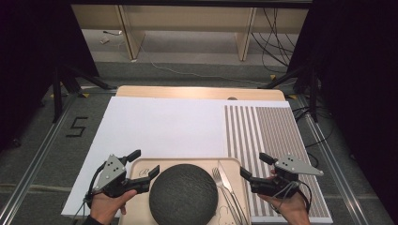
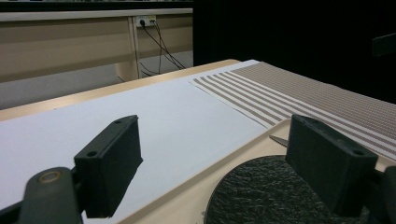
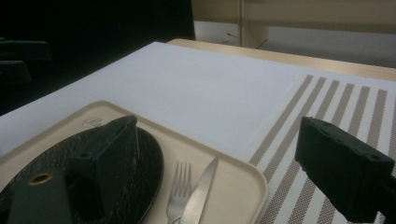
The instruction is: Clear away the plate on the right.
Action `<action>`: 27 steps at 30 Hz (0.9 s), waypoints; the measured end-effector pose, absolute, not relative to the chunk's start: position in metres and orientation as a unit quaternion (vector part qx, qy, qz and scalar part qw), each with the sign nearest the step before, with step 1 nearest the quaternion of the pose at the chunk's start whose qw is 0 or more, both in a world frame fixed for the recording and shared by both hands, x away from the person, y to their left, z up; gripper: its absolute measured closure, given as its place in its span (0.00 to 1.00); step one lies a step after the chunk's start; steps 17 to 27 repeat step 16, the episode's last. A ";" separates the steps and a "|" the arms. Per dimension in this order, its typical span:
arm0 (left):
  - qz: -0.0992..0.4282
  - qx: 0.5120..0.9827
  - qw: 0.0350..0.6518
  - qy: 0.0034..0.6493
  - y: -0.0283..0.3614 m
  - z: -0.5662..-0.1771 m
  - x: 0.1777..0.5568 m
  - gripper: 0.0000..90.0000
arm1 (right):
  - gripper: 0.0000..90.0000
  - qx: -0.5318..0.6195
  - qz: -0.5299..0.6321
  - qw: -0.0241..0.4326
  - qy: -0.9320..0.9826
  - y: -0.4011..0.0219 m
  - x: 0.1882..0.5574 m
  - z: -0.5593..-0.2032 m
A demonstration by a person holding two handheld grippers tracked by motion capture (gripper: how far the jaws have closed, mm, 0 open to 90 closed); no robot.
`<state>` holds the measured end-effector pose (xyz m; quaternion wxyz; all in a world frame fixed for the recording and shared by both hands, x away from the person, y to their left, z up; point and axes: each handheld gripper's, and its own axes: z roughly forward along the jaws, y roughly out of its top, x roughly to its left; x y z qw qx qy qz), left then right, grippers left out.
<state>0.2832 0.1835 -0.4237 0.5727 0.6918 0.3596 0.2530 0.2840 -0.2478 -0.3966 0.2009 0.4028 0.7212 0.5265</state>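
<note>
A beige tray [image 1: 141, 164] [image 3: 243, 179] lies at the near edge of the table. On it rests a dark round textured plate [image 1: 184, 193] [image 2: 261, 191] [image 3: 152, 158], with a fork [image 1: 220, 183] [image 3: 180, 191] and a knife [image 1: 227, 180] [image 3: 201, 189] side by side to its right. My left gripper [image 1: 144, 163] [image 2: 224, 158] is open over the tray's left far corner, one jaw above the plate's edge. My right gripper [image 1: 256, 166] [image 3: 229, 163] is open at the tray's right side, one jaw over the plate, the other over the striped mat. Neither holds anything.
A white sheet [image 1: 164, 126] covers most of the table. A brown-and-white striped placemat [image 1: 272, 131] [image 2: 299, 93] [image 3: 336, 107] lies at the right. Beyond the table's far edge are wooden furniture legs [image 1: 129, 33] and cables [image 1: 277, 37] on the floor.
</note>
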 end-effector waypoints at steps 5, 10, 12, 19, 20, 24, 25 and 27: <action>0.254 0.692 0.573 0.359 0.183 -0.424 0.283 0.19 | 0.15 0.407 0.529 0.206 0.715 -0.249 0.284 -0.397; 0.254 0.692 0.573 0.359 0.183 -0.424 0.283 0.19 | 0.14 0.409 0.531 0.208 0.712 -0.250 0.285 -0.397; 0.254 0.692 0.573 0.359 0.183 -0.424 0.283 0.19 | 0.14 0.408 0.532 0.209 0.712 -0.250 0.285 -0.397; 0.253 0.692 0.573 0.358 0.183 -0.424 0.283 0.19 | 0.14 0.407 0.532 0.208 0.712 -0.250 0.285 -0.397; 0.253 0.692 0.573 0.358 0.183 -0.424 0.283 0.19 | 0.14 0.407 0.532 0.208 0.712 -0.250 0.285 -0.397; 0.253 0.692 0.573 0.358 0.183 -0.424 0.283 0.19 | 0.14 0.407 0.532 0.208 0.712 -0.250 0.285 -0.397; 0.253 0.692 0.573 0.358 0.183 -0.424 0.283 0.19 | 0.14 0.407 0.532 0.208 0.712 -0.250 0.285 -0.397; 0.253 0.692 0.573 0.358 0.183 -0.424 0.283 0.19 | 0.14 0.407 0.532 0.208 0.712 -0.250 0.285 -0.397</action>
